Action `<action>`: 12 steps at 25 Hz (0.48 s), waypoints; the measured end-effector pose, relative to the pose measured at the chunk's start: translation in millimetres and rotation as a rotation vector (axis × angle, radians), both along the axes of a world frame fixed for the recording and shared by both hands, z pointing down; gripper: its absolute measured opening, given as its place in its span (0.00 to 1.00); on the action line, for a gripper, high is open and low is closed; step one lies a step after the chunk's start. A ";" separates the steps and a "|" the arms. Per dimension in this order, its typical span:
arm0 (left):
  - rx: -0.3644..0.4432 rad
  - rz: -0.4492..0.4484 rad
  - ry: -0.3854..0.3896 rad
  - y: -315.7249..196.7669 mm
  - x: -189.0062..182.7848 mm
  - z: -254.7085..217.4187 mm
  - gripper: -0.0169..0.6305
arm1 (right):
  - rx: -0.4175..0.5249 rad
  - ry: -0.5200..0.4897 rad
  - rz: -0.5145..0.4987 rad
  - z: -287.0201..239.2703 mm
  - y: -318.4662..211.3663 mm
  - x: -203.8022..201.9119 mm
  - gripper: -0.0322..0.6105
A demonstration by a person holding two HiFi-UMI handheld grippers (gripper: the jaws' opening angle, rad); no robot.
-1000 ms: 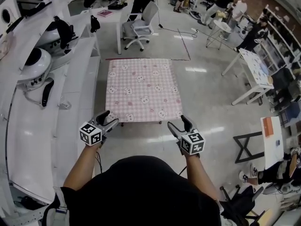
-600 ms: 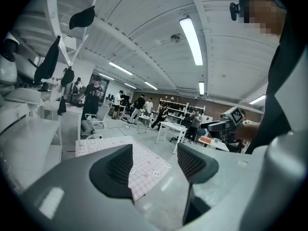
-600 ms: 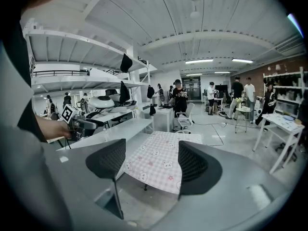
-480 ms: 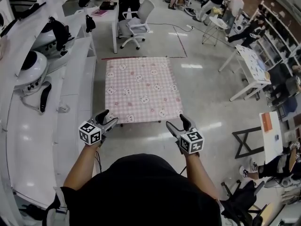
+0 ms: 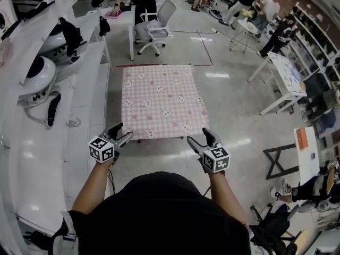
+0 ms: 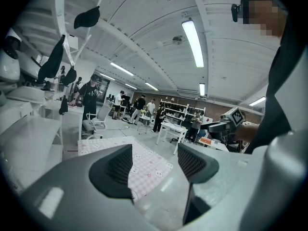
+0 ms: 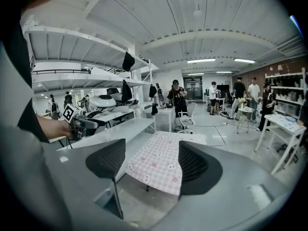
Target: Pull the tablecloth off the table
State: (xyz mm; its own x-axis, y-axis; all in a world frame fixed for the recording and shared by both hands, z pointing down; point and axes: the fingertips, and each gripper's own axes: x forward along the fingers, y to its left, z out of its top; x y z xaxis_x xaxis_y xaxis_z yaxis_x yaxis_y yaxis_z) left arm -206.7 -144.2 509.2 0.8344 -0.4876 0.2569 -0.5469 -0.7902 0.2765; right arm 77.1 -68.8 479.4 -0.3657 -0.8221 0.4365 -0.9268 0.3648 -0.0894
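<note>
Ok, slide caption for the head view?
Both open, left claw and right claw poised short of the near edge of the pink tablecloth.

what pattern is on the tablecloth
Pink check with small animal faces, on the tablecloth; clearest in the head view.

Light: bright, even, from ceiling tubes [image 6: 194, 38]
Glare: white patches on floor [image 5: 226, 97] right of tablecloth [image 5: 162, 101]
Distortion: fisheye bending, dark corners
Blur: nearest foreground soft

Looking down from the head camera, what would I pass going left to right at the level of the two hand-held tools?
First the long white counter → left gripper, fingers apart → right gripper, fingers apart → black metal frame stand → small white table with an orange sheet.
</note>
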 end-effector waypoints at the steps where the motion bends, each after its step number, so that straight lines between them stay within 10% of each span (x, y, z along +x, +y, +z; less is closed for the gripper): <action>1: -0.001 0.000 0.001 0.3 -1.0 0.4 0.46 | -0.002 0.001 0.000 0.6 0.1 -0.9 0.64; 12: -0.033 -0.002 0.014 5.9 -11.1 15.8 0.47 | -0.020 0.013 0.000 9.1 5.4 -8.0 0.64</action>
